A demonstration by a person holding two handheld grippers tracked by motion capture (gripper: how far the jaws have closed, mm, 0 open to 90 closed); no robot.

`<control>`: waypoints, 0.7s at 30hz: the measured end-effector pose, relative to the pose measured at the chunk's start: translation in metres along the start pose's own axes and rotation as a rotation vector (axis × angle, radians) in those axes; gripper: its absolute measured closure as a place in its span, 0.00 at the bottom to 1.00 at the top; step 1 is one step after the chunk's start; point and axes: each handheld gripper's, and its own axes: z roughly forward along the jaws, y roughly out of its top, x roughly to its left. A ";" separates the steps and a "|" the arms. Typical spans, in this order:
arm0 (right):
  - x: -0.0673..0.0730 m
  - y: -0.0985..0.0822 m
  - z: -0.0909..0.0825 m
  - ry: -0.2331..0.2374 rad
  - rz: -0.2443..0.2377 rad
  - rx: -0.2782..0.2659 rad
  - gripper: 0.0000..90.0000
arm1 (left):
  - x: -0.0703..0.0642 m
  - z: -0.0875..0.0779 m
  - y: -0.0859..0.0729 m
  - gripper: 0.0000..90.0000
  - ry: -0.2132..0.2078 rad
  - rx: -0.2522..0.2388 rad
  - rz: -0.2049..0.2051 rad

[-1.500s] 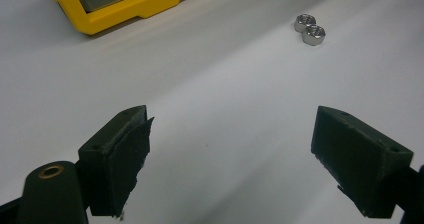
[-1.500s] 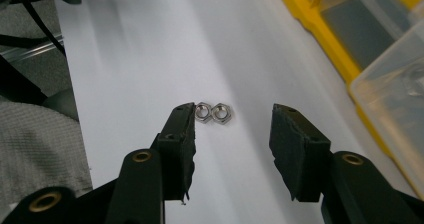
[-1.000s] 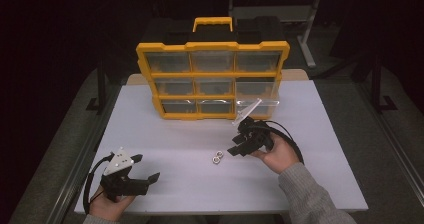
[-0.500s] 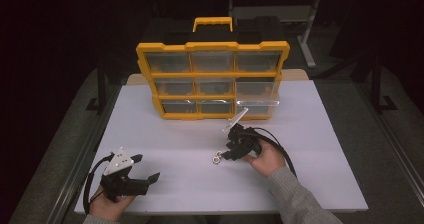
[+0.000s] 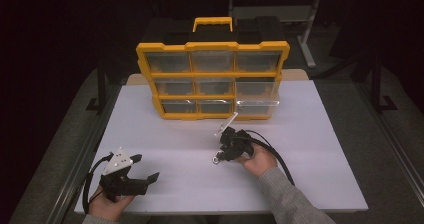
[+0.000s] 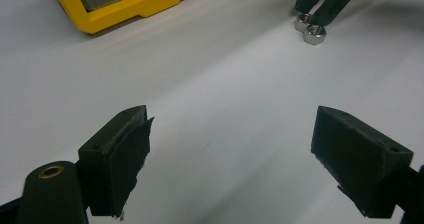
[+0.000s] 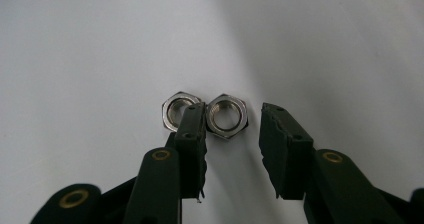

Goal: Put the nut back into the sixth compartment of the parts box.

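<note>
- 2 hex nuts (image 7: 226,115): bright metal, glossy, threaded bore seen inside.
- Right gripper (image 7: 232,121) pads: matt black plastic, edges rough and frayed.
- Table (image 5: 310,134): smooth matt white surface.
- Organizer box (image 5: 212,79): yellow plastic frame w/ clear glossy plastic drawers.

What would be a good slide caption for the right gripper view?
Right gripper lowered over two steel nuts on the white table, one nut between its closing jaws.

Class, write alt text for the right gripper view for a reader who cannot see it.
Two shiny hex nuts lie side by side on a white table. The right claw has been closing around the right-hand nut, one black jaw between the two nuts, the other just clear of it.
</note>
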 end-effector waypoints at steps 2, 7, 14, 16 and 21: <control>0.000 0.002 0.000 -0.004 -0.007 0.000 0.70 | 0.000 0.000 0.000 0.17 0.000 0.000 0.003; 0.000 0.004 0.003 -0.018 -0.016 0.011 0.72 | 0.000 0.000 0.000 0.17 0.001 -0.001 0.002; -0.001 0.007 0.007 -0.031 -0.028 0.024 0.75 | 0.000 0.000 0.000 0.17 0.000 -0.002 0.000; 0.000 0.008 0.007 -0.035 -0.029 0.029 0.75 | 0.001 -0.001 0.000 0.17 0.002 0.002 0.003; -0.001 0.010 0.008 -0.035 -0.035 0.034 0.76 | 0.000 0.000 0.000 0.17 0.000 -0.003 -0.001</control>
